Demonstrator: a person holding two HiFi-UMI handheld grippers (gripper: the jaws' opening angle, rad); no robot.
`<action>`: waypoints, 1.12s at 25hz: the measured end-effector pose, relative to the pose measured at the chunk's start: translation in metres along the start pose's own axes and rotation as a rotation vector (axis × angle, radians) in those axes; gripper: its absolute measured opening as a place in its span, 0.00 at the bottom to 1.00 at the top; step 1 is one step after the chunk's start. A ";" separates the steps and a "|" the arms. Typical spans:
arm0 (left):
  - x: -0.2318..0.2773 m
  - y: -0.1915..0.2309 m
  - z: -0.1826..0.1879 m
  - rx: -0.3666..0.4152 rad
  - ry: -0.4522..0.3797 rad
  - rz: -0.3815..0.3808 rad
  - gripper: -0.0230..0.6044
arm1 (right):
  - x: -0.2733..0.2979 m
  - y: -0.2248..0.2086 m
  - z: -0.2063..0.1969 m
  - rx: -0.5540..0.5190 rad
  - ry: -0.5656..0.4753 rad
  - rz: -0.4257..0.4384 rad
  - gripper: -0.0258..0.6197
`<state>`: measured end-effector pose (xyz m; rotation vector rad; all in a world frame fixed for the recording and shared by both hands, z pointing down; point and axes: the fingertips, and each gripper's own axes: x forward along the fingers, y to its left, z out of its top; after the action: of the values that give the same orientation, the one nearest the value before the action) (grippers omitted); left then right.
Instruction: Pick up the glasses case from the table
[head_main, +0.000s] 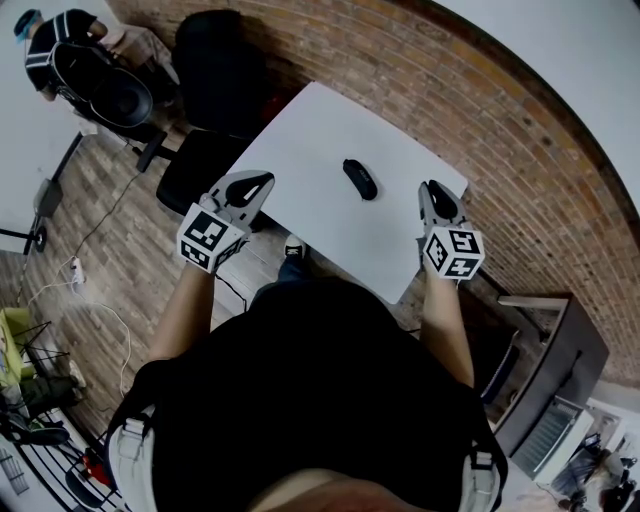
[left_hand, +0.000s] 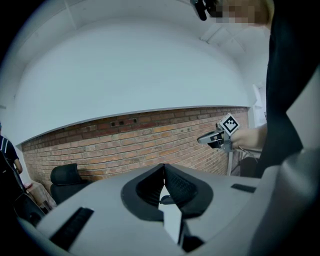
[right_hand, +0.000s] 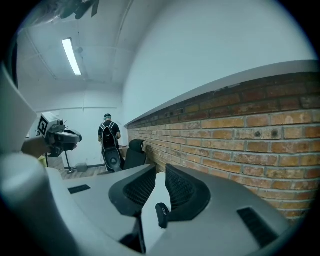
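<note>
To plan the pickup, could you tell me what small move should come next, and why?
Probably open the right gripper wider. Its jaws stand only a slim gap apart, while the dark oval glasses case lies untouched on the white rectangular table, straight ahead of that gap and seemingly broader than it.

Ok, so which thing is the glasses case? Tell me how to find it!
Find the long brick wall, then the white table that stands beside it. Near the middle of its top lies the glasses case. It is a small, dark, rounded oblong, and it is the only thing lying on the white top.
</note>
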<state>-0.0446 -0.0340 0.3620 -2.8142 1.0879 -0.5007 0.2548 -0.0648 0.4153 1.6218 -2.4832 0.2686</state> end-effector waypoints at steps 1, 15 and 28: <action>0.002 0.001 -0.001 -0.001 -0.002 -0.001 0.05 | 0.002 -0.001 -0.001 0.000 0.003 -0.002 0.15; 0.006 0.026 -0.017 -0.020 0.010 -0.010 0.05 | 0.024 -0.007 -0.009 -0.001 0.062 -0.049 0.12; 0.040 0.065 -0.028 -0.029 0.023 -0.040 0.05 | 0.067 -0.021 -0.023 0.031 0.112 -0.078 0.09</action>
<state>-0.0671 -0.1077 0.3864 -2.8671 1.0530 -0.5261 0.2480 -0.1269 0.4544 1.6632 -2.3392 0.3779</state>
